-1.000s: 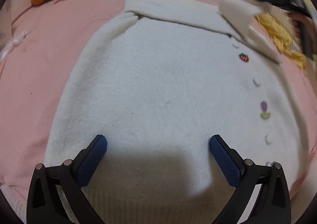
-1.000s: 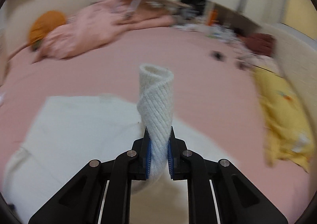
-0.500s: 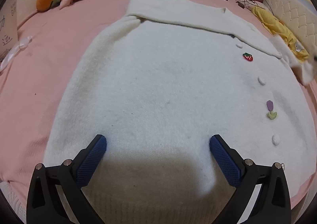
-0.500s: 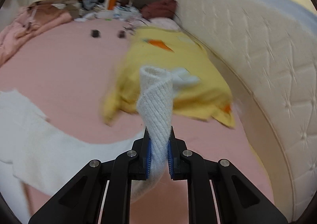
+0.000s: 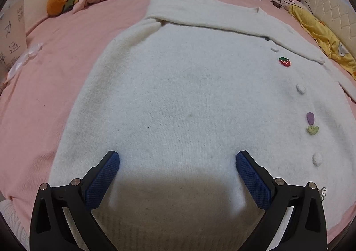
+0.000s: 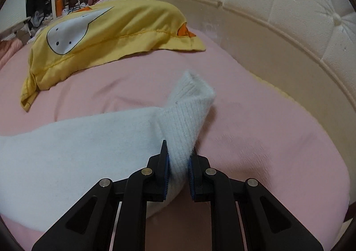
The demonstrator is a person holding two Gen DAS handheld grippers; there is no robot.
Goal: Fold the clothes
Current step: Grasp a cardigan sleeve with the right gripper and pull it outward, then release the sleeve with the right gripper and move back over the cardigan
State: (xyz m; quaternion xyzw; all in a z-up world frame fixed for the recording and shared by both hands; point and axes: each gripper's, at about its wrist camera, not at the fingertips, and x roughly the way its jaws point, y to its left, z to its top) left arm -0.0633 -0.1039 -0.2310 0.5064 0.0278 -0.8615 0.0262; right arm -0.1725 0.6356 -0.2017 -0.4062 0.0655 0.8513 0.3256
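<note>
Right wrist: pink bedsheet (image 6: 255, 131), tufted cream headboard (image 6: 289, 6), yellow pillowcase (image 6: 115, 35)

White knit on a pink bed

Between the left gripper's (image 5: 177, 163) blue-padded jaws spreads a fluffy white sweater (image 5: 189, 99) with a red strawberry patch (image 5: 284, 61) and purple tulip patch (image 5: 311, 122); beyond the right jaws lie a yellow pillowcase (image 6: 106, 35), pink sheet (image 6: 255, 122) and cream tufted headboard (image 6: 289, 6).

my left gripper (image 5: 177, 161) tilts steeply down, its blue pads (image 5: 101, 181) spread wide with nothing between them. my right gripper (image 6: 178, 165) angles downward, jaws nearly together, pinching a white ribbed cuff (image 6: 185, 126).
</note>
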